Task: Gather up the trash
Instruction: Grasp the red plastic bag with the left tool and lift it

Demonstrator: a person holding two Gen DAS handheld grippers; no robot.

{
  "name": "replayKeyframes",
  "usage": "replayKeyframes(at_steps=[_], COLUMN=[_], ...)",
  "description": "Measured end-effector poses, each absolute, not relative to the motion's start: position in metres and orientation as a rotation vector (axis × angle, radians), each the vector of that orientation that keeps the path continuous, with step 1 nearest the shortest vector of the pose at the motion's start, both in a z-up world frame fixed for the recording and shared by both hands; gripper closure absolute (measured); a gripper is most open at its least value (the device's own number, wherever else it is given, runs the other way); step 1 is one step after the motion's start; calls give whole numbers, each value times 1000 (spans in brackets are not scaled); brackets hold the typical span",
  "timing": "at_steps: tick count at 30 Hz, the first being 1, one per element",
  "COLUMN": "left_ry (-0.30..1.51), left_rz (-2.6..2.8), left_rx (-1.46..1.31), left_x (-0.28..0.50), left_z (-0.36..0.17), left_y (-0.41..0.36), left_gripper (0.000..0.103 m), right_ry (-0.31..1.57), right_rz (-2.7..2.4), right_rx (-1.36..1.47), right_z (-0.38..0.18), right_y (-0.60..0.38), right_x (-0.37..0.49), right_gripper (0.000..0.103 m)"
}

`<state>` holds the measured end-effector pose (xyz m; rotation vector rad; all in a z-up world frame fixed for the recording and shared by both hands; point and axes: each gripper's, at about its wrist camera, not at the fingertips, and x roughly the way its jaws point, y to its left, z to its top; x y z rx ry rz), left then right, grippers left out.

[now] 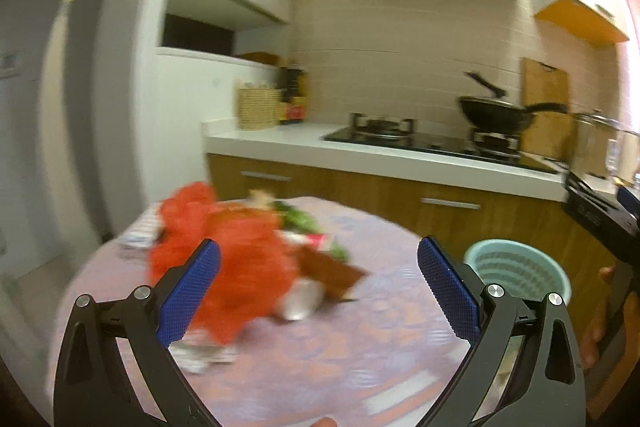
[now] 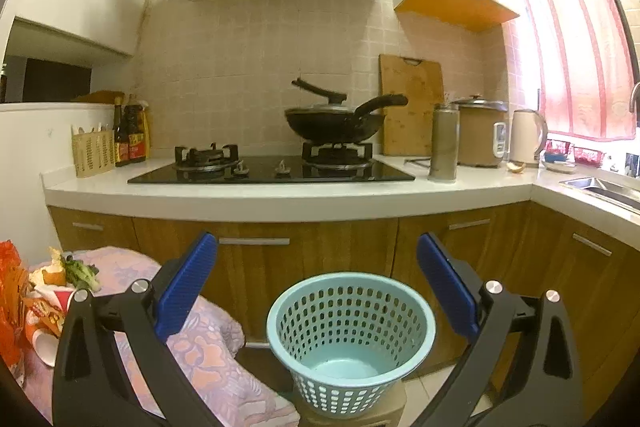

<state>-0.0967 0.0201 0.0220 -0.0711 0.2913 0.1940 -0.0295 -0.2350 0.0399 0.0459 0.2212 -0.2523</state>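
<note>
A pile of trash lies on the round table (image 1: 320, 367) with a pink floral cloth: a red plastic bag (image 1: 240, 259), a brown wrapper (image 1: 332, 271), green vegetable scraps (image 1: 304, 221) and a paper cup (image 1: 300, 301). The left wrist view is blurred. My left gripper (image 1: 318, 291) is open above the table, just right of the red bag. My right gripper (image 2: 316, 291) is open and empty above a light blue perforated basket (image 2: 350, 331). The basket is empty and stands beside the table. The trash also shows at the left edge of the right wrist view (image 2: 44, 303).
A kitchen counter (image 2: 280, 195) runs behind, with a gas hob, a black wok (image 2: 334, 125), sauce bottles (image 2: 130, 139), a rice cooker (image 2: 480, 135), a kettle and a sink (image 2: 600, 187). Wooden cabinets stand below. The right gripper and hand show at the right edge of the left wrist view (image 1: 612, 227).
</note>
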Motion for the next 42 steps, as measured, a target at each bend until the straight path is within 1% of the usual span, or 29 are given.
replayKeyframes(at_steps=[5,8,11,18,20,22,24,27,29,31,33,37,39,40,42], left_ry=[407,455,535,602,601,626,647,666,664,661,677,722,713,697,657], left_rz=[190,174,47,16,9,-7,-18,-16,-5,1,1,6,8,-3,-9], left_rx=[-113,-105,-165,-213,-197,-189,-176,-171,-175,-182,-189,-214,-225,-240,-267], left_x=[-81,-67,-46,-22,-21,-19,-17,-19,-21,-19,-14,-5,-7,-9,-18], left_z=[21,14,3,-15,-17,-19,-23,-29,-31,-32,-36,-47,-50,-49,-43], left_y=[77,93,109,131,130,127,125,125,127,130,133,136,138,140,143], left_gripper=[8,8,8,8,13,26,29,29,27,22,24,71,83,93,96], right_ry=[279,298,306,343,366,433,495,557,563,567,577,589,601,603,612], right_rz=[-201,-184,-164,-18,35,158,253,371,458,526,546,567,584,587,599], right_rx=[70,71,74,15,-8,-37,-55,-97,-123,-121,-113,-108,-116,-121,-134], right_z=[30,28,28,29,28,22,15,4,0,-3,-6,-7,-10,-11,-14], right_y=[-227,-222,-218,-183,-169,-147,-131,-106,-91,-78,-72,-67,-63,-62,-58], right_x=[-22,-18,-17,-5,1,13,24,32,32,30,28,33,37,39,41], right_gripper=[8,8,8,8,8,8,8,8,8,8,8,8,8,8,8])
